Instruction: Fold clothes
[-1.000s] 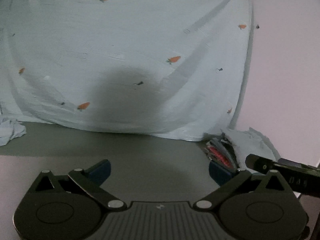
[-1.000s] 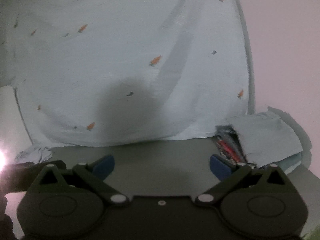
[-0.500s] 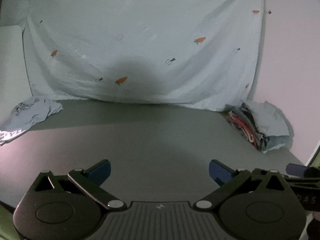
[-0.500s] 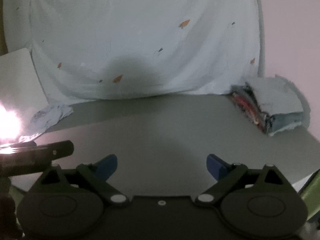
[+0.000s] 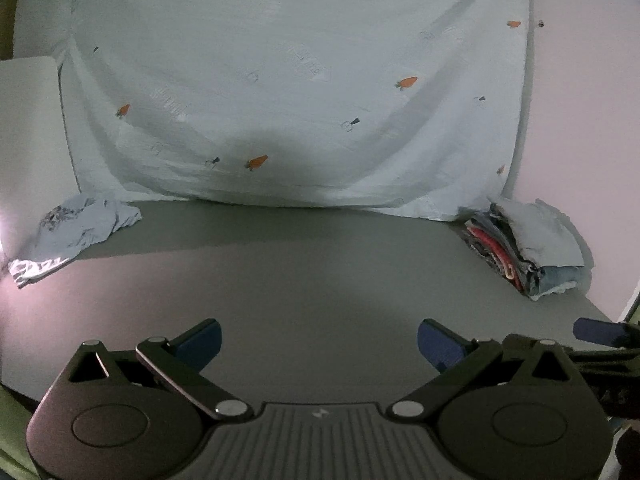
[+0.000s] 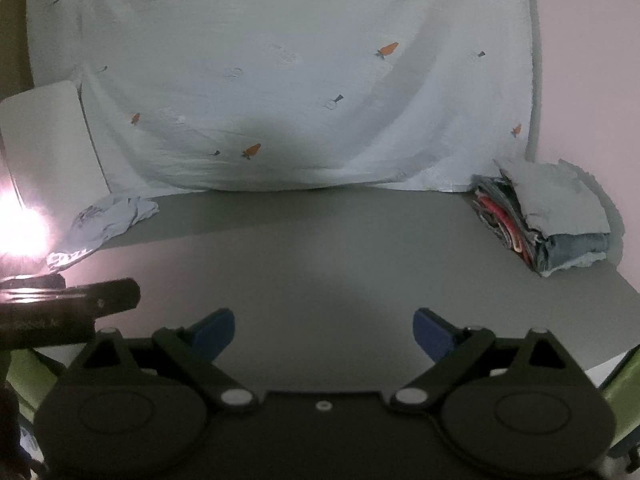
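A stack of folded clothes, topped by a pale blue piece, sits at the far right of the grey table. A crumpled light blue garment lies at the far left edge. My left gripper hovers open over the near middle of the table, holding nothing. My right gripper is likewise open and empty beside it. Part of the right gripper's finger shows at the right edge of the left wrist view. The left gripper's body shows at the left edge of the right wrist view.
A pale sheet with small carrot prints hangs behind the table as a backdrop. A white box or panel stands at the far left. A bright glare flares at the left. The wall is on the right.
Both grippers have drawn back from the folded stack and the backdrop toward the near edge. More of the table and the crumpled garment on the left are in view. Both stayed open.
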A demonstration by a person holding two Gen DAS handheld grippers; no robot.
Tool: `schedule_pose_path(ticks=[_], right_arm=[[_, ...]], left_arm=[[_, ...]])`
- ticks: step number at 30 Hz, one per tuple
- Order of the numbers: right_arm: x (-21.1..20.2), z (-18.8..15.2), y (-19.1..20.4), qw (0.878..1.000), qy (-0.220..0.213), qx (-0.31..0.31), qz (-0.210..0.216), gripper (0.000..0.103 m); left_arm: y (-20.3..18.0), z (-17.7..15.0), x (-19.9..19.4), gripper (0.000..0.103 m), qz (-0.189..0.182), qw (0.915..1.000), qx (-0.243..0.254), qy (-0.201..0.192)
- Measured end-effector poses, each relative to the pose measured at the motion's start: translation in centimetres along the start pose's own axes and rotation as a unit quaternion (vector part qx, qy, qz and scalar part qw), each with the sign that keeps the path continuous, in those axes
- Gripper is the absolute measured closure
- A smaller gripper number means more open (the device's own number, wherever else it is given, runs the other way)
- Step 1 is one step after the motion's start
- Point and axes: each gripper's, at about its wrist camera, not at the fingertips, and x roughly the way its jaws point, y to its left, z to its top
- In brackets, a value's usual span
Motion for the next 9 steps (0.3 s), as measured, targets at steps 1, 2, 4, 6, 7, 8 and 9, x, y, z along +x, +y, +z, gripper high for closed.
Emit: schedule_pose_path(ticks=[1,2,4,6,7,8,9], right_arm=[[0.01,-0.08,-0.02,1.0,0.002,0.002,0.0,0.006],[0.03,-0.14,-0.04,1.0,0.004,0.003,0.0,0.006],[0.0,-0.2,-0.05,1.0,0.005,0.006,-0.001,0.006],[-0.06,-0.17,0.06,1.0,0.003,0.005,-0.002,0.006],[-0.09,-0.15,0.13,1.0,0.002,0.003,-0.002,0.006],[-0.11,-0.12,0.2,1.0,0.0,0.002,-0.002,0.006],[-0.1,-0.13,0.28,1.0,0.0,0.0,-0.002,0.005]], left_arm=[[-0.06,-0.04,-0.01,0.0,-0.001,1.0,0.001,0.001],[-0.11,-0.08,0.0,0.0,-0.001,1.0,0.001,0.002],[-0.06,-0.21,0.02,0.0,-0.001,1.0,0.001,0.007],[0.06,-0.28,0.0,0.0,-0.002,0.9999,0.001,0.01],[0.11,-0.29,-0.02,0.0,-0.001,0.9999,0.001,0.011],[0.16,-0.29,-0.04,0.0,-0.001,0.9999,0.001,0.011],[0.19,-0.28,-0.08,0.0,-0.001,0.9999,0.003,0.011]])
